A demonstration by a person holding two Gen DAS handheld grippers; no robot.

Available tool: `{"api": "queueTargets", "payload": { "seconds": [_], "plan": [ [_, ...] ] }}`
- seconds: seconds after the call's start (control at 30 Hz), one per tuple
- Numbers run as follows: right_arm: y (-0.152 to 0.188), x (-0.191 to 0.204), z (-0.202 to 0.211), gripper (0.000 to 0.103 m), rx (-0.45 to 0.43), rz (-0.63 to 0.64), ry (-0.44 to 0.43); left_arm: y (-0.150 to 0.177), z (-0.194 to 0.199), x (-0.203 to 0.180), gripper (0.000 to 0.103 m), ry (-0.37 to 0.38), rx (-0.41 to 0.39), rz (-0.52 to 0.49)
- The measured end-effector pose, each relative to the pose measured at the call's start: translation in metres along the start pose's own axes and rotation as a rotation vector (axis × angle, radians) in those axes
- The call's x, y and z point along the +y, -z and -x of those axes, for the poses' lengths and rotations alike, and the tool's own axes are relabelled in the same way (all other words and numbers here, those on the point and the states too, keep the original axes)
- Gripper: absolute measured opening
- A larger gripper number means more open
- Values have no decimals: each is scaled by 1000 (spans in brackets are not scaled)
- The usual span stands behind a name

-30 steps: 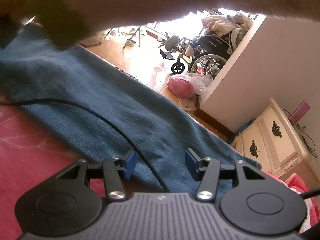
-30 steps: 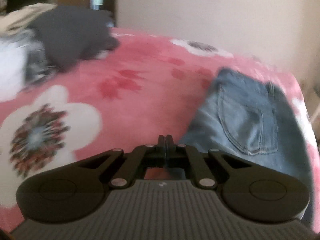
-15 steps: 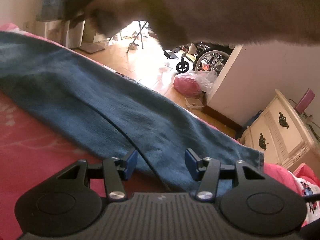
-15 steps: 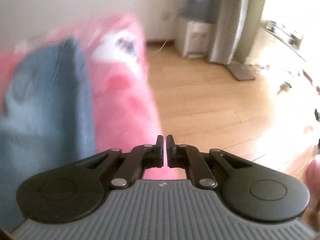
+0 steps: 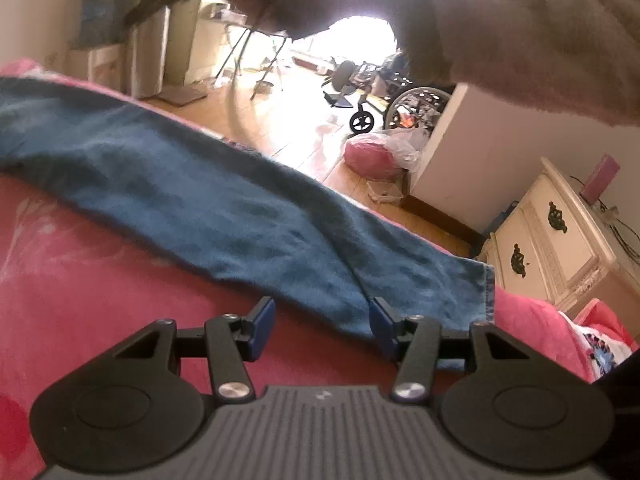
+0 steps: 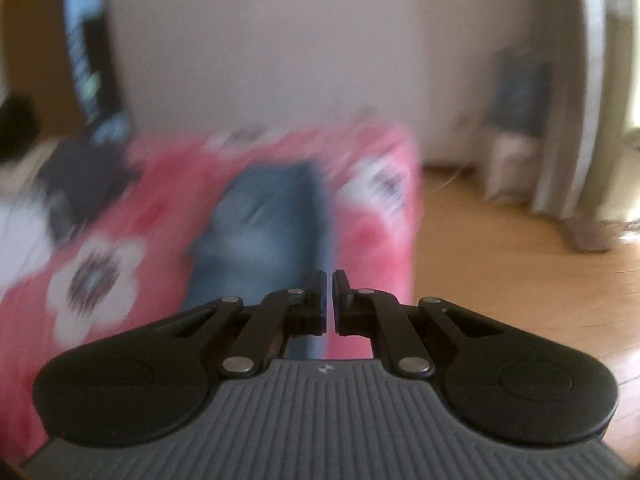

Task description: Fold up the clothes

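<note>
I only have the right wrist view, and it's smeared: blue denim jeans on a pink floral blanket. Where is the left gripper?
Observer: The left gripper sits low over the pink blanket, at the hem end of the blue denim jeans.
Operator: Is it holding fabric?
Observer: No. Its jaws stand wide open, and the denim edge lies beside one blue pad, ungripped.
Operator: Is the leg flat?
Observer: Mostly flat. It runs diagonally away from the hem.

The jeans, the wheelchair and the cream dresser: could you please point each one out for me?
jeans [image 5: 224, 204], left wrist view, middle of the leg.
wheelchair [image 5: 416, 108], left wrist view, big wheel.
cream dresser [image 5: 560, 240], left wrist view, drawer front.
</note>
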State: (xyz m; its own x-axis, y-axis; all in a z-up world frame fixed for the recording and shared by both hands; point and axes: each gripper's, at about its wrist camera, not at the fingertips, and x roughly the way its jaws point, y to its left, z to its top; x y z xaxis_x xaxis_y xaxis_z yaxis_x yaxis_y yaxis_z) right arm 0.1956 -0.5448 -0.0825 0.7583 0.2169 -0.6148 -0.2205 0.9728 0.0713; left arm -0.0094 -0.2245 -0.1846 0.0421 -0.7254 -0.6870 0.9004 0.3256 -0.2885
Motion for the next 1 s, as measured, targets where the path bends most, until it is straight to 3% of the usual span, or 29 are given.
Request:
{"api": "queueTargets", "payload": {
  "seconds": [0.13, 0.27, 0.37, 0.43, 0.73, 0.97, 1.0],
  "plan": [
    [17, 37, -82, 4, 139, 36, 44, 4, 7, 7, 52, -48, 2, 74],
    [41, 79, -134, 5, 276, 78, 22, 8, 22, 23, 52, -97, -16, 147],
    [44, 110, -113, 4, 270, 147, -252, 11, 32, 35, 52, -124, -17, 186],
    [41, 128, -107, 4, 236, 261, -312, 13, 37, 41, 52, -144, -12, 208],
    [17, 137, -146, 8, 145, 245, -265, 21, 55, 52, 52, -215, -11, 261],
    [-2, 142, -178, 5, 79, 211, -223, 23, 64, 58, 52, -267, -24, 294],
    [-8, 133, -181, 5, 56, 159, -191, 23, 64, 58, 52, -274, -23, 294]
  ]
}}
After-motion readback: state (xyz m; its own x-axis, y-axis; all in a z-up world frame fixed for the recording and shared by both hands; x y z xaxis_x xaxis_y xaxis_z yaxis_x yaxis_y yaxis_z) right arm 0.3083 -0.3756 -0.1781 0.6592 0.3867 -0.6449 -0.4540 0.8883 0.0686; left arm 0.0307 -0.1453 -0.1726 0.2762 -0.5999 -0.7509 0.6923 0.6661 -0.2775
